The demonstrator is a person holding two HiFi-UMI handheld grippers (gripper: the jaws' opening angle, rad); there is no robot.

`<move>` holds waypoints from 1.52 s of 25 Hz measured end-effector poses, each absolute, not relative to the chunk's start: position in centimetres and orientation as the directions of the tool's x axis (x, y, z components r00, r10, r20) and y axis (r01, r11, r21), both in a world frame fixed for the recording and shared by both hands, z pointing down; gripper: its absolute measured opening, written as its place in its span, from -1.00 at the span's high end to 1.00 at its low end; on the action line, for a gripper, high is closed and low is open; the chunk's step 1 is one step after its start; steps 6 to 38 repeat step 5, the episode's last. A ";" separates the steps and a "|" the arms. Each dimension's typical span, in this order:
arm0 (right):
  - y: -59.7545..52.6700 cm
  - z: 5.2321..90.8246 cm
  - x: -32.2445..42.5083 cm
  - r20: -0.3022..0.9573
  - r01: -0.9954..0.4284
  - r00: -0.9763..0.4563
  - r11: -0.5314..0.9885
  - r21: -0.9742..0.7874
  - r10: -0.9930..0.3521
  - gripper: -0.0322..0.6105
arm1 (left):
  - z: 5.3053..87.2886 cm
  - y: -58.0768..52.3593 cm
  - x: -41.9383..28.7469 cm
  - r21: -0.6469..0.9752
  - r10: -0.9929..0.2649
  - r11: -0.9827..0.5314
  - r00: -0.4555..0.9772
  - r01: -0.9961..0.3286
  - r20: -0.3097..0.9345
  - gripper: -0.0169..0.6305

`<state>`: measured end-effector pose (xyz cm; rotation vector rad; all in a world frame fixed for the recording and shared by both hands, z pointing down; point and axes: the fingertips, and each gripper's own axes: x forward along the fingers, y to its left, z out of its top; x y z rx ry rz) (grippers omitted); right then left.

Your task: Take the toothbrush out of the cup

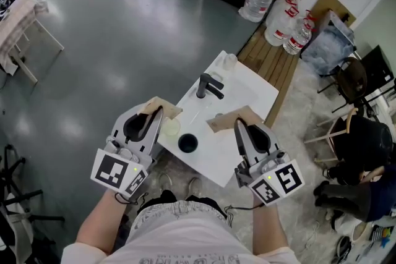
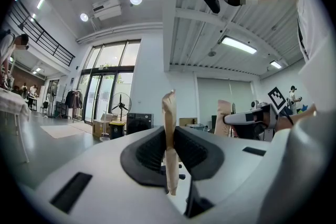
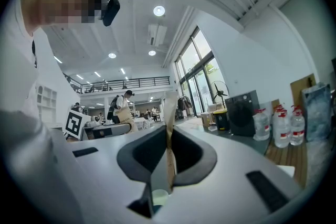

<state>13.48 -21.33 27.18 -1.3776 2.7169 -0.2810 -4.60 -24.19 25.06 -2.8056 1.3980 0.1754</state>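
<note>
A black cup [image 1: 187, 143] stands on the white sink table [image 1: 213, 161] near its front edge, with a pale round cup [image 1: 170, 127] just left of it. I cannot make out a toothbrush in either cup. My left gripper [image 1: 162, 109] hovers at the table's left edge, beside the pale cup, with its tan pads [image 2: 168, 113] pressed together and nothing between them. My right gripper [image 1: 230, 119] is over the table to the right of the black cup, its tan pads [image 3: 170, 113] also closed on nothing. The pale cup [image 3: 159, 196] shows low beneath the right jaws.
A black faucet [image 1: 208, 86] rises at the middle of the table and a clear glass [image 1: 230, 60] stands at its far corner. Water bottles [image 1: 281, 18] and wooden boards lie beyond. Chairs stand at the right, grey floor at the left.
</note>
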 end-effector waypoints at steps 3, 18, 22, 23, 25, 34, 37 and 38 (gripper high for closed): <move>-21.5 27.1 13.5 0.010 -0.791 -0.592 0.578 -0.201 -0.806 0.79 | 25.1 -24.3 -4.6 0.049 -0.796 -0.603 0.597 -0.796 -0.098 0.74; -21.5 27.1 13.5 0.011 -0.790 -0.592 0.578 -0.202 -0.806 0.79 | 25.1 -24.4 -4.6 0.050 -0.797 -0.603 0.597 -0.796 -0.095 0.75; -21.5 27.1 13.5 0.011 -0.790 -0.592 0.578 -0.202 -0.806 0.79 | 25.1 -24.4 -4.6 0.050 -0.797 -0.603 0.597 -0.796 -0.095 0.75; -21.5 27.1 13.5 0.011 -0.790 -0.592 0.578 -0.202 -0.806 0.79 | 25.1 -24.4 -4.6 0.050 -0.797 -0.603 0.597 -0.796 -0.095 0.75; -21.5 27.1 13.5 0.011 -0.790 -0.592 0.578 -0.202 -0.806 0.79 | 25.1 -24.4 -4.6 0.050 -0.797 -0.603 0.597 -0.796 -0.095 0.75; -21.5 27.1 13.5 0.011 -0.790 -0.592 0.578 -0.202 -0.806 0.79 | 25.1 -24.4 -4.6 0.050 -0.797 -0.603 0.597 -0.796 -0.095 0.75; -21.5 27.1 13.5 0.011 -0.790 -0.592 0.578 -0.202 -0.806 0.79 | 25.1 -24.4 -4.6 0.050 -0.797 -0.603 0.597 -0.796 -0.095 0.75; -21.5 27.1 13.5 0.011 -0.790 -0.592 0.578 -0.202 -0.806 0.79 | 25.1 -24.4 -4.6 0.050 -0.797 -0.603 0.597 -0.796 -0.095 0.75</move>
